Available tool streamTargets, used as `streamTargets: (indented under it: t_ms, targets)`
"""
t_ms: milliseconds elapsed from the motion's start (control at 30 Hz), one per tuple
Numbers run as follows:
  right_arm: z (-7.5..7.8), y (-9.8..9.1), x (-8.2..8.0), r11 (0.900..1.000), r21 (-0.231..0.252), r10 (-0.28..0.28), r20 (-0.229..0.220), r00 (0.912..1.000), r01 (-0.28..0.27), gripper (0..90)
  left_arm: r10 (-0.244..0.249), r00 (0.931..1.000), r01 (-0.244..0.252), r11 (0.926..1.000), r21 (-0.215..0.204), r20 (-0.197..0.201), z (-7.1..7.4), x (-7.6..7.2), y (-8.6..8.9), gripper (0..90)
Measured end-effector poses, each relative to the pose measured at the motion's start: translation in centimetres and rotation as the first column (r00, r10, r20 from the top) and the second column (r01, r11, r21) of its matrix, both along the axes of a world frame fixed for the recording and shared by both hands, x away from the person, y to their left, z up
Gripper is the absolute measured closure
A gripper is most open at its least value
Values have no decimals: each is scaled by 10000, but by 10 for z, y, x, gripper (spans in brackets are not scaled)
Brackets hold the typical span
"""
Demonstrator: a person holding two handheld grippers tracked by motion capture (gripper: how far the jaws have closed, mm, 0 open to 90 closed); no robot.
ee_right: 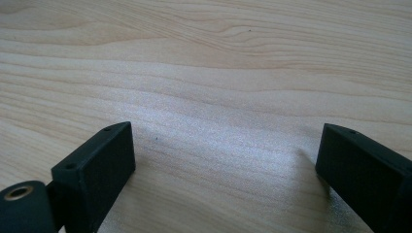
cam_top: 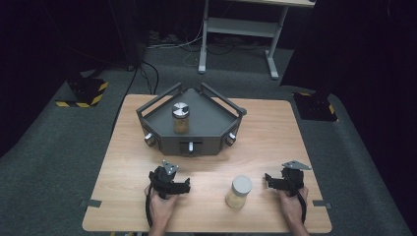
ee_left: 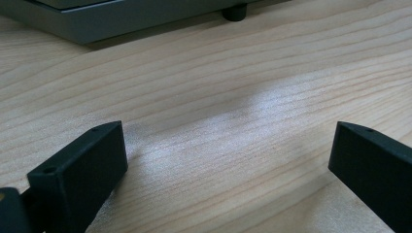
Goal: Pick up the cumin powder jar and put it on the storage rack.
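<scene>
jar (cam_top: 239,191): stands upright on the table (cam_top: 275,128) between the two grippers, nearer the right one; pale lid, beige filling, apart from both.
handling: judged rigid and smooth-walled, probably glass or hard plastic, moderately heavy with its filling; could slip or tip if pinched high.
where to grip: across the round body below the lid, jaws level.
left gripper (cam_top: 183,186): at the jar's 9 o'clock, jaws wide apart, only bare wood between them.
right gripper (cam_top: 268,179): at the jar's 3 o'clock, jaws spread, nothing between them.
second jar (cam_top: 181,118): metal lid, on the grey tray (cam_top: 216,115) at 12 o'clock.
</scene>
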State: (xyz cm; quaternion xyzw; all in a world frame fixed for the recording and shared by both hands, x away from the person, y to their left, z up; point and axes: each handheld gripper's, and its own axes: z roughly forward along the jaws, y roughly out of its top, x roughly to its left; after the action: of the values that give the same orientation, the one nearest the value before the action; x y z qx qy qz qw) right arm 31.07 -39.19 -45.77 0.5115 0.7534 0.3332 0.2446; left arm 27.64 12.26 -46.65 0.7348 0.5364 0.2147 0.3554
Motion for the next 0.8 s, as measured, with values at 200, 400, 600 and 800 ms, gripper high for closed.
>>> streamTargets:
  t_ms: [200, 400, 600, 800]
  targets:
    - [0, 0, 0, 10000, -8, -4, 10, 10000, 4, 66, -4, 10000, 4, 9995, -312, 22, -2, 0, 6, 7]
    - [0, 0, 0, 10000, -2, -1, 3, 10000, 1, 66, 20, 10000, -20, 9999, 170, 6, 0, 0, -4, 7]
    - [0, 0, 0, 10000, -5, 0, 3, 10000, 0, 66, 47, 10000, -47, 9995, 317, -1, 1, 0, -7, 7]
    - [0, 0, 0, 10000, -7, -2, 1, 10000, 2, 66, 57, 10000, -57, 9984, 565, -4, 2, 0, -12, 7]
